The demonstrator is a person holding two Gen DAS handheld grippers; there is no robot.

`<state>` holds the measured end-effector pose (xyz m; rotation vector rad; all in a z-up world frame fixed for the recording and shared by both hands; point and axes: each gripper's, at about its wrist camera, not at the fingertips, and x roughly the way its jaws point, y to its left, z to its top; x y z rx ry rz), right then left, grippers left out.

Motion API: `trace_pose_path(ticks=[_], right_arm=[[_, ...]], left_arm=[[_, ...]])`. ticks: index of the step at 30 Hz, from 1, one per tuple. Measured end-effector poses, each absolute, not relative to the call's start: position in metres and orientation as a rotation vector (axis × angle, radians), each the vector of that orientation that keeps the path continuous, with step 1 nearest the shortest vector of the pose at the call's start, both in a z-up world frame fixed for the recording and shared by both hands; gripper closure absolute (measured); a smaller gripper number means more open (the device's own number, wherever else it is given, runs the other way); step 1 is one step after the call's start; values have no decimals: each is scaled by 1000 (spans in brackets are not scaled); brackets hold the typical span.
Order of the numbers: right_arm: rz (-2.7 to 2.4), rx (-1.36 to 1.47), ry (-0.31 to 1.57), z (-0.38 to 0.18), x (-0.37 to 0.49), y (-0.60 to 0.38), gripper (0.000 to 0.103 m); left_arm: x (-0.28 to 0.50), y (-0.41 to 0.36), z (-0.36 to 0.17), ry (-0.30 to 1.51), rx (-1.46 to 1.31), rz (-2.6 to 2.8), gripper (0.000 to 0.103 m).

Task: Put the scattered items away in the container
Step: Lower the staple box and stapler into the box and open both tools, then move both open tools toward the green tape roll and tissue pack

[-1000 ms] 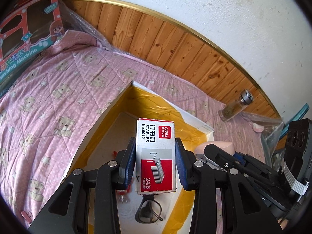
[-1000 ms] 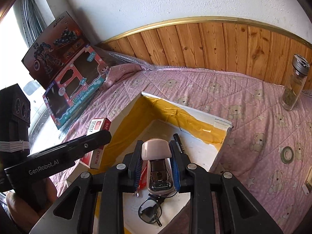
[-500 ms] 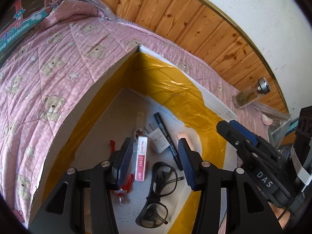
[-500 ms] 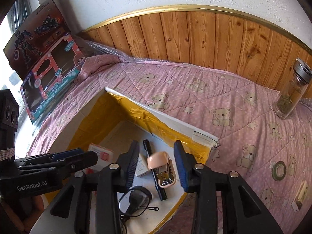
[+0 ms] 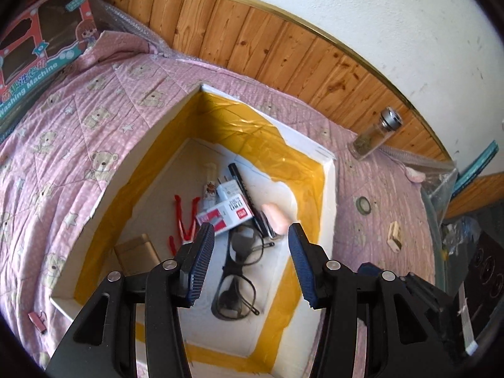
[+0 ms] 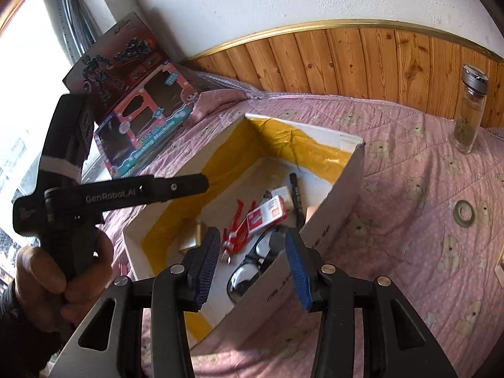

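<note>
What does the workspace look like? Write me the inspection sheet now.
Surface: pink quilt with bear print.
Job's things: box lined with yellow tape holds staple box, glasses, marker, plug, stapler, red clip and gold case.
Clutter: tape ring, wooden block and small clip lie outside on the quilt.
Tongs: left tongs and right tongs open, empty.
Cables: nothing seen.
Surroundings: jar, toy cartons, wood panelling.
</note>
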<state>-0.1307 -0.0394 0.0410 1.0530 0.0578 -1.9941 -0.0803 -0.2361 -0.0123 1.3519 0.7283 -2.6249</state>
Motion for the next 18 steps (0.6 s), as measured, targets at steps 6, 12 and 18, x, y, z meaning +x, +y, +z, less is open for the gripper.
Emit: trace_pose_path(ticks=[6,12,18], right_arm=[[-2034,1083,28,19,-98,2,58],[-2101,1143,-104,8,-118,49,58],[-2143,1161,-173,5,-127,80,58]], left_arm=[[-50,-176,-6,587,1374,-2706,51],[-46,-123,-3,487,1420,-2758,51],[-59,-83,-2,360,1426,-2753,51]])
